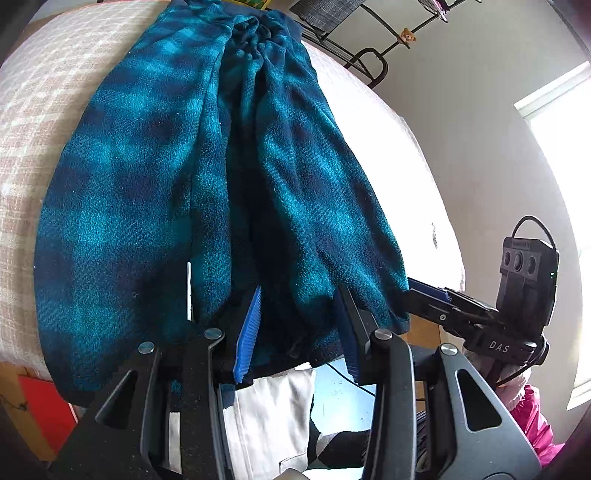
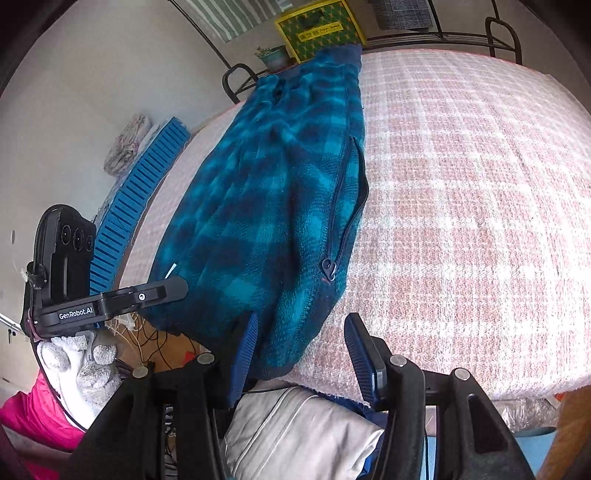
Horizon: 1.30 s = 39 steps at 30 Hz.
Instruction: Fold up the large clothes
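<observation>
A teal and navy plaid fleece jacket [image 1: 177, 177] lies lengthwise on a pink checked tablecloth [image 1: 40, 110], folded narrow, its hem hanging over the near edge. My left gripper [image 1: 299, 317] is open, jaws on either side of the hem's bunched middle. In the right wrist view the jacket [image 2: 266, 206] shows a zipped pocket [image 2: 347, 206]. My right gripper [image 2: 303, 343] is open at the jacket's near corner, its left pad [image 2: 243, 354] against the fleece edge. The other gripper appears at each view's side: the right one [image 1: 436, 299] and the left one [image 2: 147, 295].
The tablecloth [image 2: 480, 206] stretches wide to the right of the jacket. A black metal rack [image 2: 443, 37] and a yellow box [image 2: 317, 29] stand behind the table. A blue ribbed strip [image 2: 136, 195] lies off the table's left edge. White fabric [image 2: 295, 432] is below the edge.
</observation>
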Available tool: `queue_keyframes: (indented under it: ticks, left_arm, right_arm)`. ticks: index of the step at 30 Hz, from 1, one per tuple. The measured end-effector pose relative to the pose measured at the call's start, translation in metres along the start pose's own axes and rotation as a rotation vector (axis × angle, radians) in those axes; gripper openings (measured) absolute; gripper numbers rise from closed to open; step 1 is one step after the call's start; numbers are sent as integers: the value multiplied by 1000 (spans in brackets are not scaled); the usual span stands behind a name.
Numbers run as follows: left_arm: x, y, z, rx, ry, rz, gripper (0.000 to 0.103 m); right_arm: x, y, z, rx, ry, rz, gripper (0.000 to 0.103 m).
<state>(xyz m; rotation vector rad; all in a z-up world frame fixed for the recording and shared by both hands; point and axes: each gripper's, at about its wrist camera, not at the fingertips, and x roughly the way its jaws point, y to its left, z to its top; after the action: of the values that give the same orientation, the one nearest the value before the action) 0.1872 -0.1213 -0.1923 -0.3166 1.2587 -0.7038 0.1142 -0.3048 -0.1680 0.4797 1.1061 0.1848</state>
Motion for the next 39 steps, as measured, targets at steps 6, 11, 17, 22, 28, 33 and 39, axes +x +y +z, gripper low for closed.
queue_keyframes:
  ticks: [6, 11, 17, 22, 28, 33, 39]
  left_arm:
    - [-26, -33, -12, 125, -108, 112, 40]
    - [-7, -67, -11, 290, -85, 198, 40]
    - [32, -48, -10, 263, 24, 214, 37]
    - [18, -25, -12, 169, -32, 141, 5]
    - [-21, -9, -22, 63, -111, 37, 4]
    - [-4, 0, -19, -6, -79, -15, 4]
    - [-20, -20, -21, 111, -140, 31, 4]
  right_arm:
    - [-1, 3, -4, -10, -14, -14, 52]
    - [-6, 6, -2, -14, -24, -5, 52]
    - [-3, 6, -5, -13, -11, 2, 52]
    - [-2, 5, -5, -1, -8, 7, 53]
    - [2, -1, -4, 59, 0, 68, 60]
    - [27, 0, -1, 85, 69, 131, 48]
    - [14, 16, -1, -6, 61, 108, 12]
